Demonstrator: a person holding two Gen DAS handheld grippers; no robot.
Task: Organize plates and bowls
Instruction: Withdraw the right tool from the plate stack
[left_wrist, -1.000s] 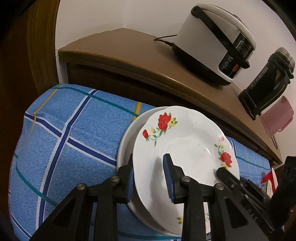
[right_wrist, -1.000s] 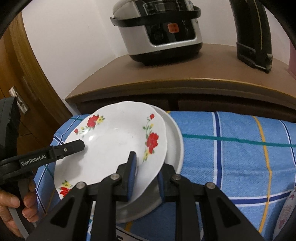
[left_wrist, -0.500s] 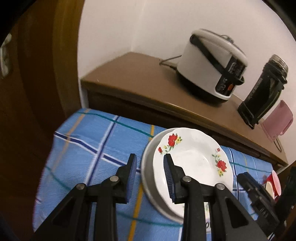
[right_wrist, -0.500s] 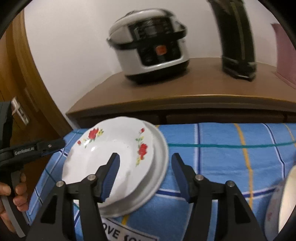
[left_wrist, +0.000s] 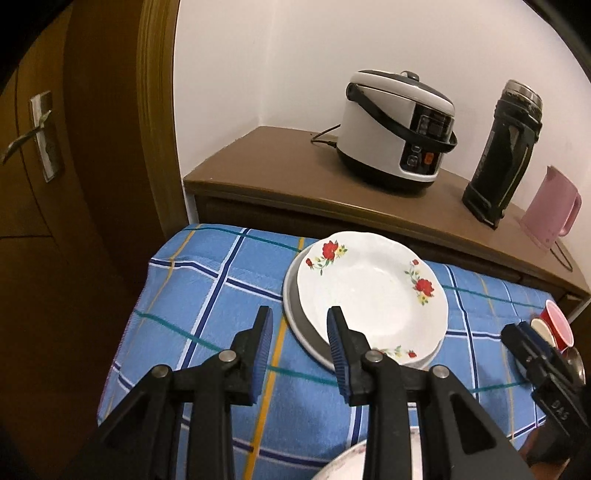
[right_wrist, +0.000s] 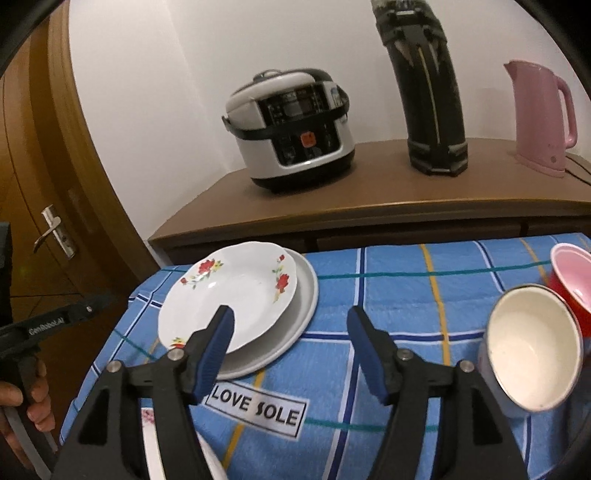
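Note:
A white plate with red flowers (left_wrist: 373, 295) lies on a larger grey plate (left_wrist: 295, 314) on the blue checked cloth (left_wrist: 221, 295). It also shows in the right wrist view (right_wrist: 236, 291), on the grey plate (right_wrist: 303, 299). My left gripper (left_wrist: 299, 343) is open and empty, pulled back near the plates' front left edge. My right gripper (right_wrist: 288, 347) is open wide and empty, just in front of the stack. A cream bowl (right_wrist: 532, 350) and a red-and-pink bowl (right_wrist: 572, 273) lie at the right. Another plate's rim (left_wrist: 354, 461) shows at the bottom.
A brown sideboard (right_wrist: 369, 206) behind the table carries a rice cooker (right_wrist: 291, 129), a black flask (right_wrist: 428, 92) and a pink kettle (right_wrist: 543, 118). A wooden door (left_wrist: 37, 184) stands to the left. The right gripper's body (left_wrist: 543, 373) shows in the left wrist view.
Both grippers let go of the flowered plate, which now rests on the grey plate. Both opened and drew back toward the table's front.

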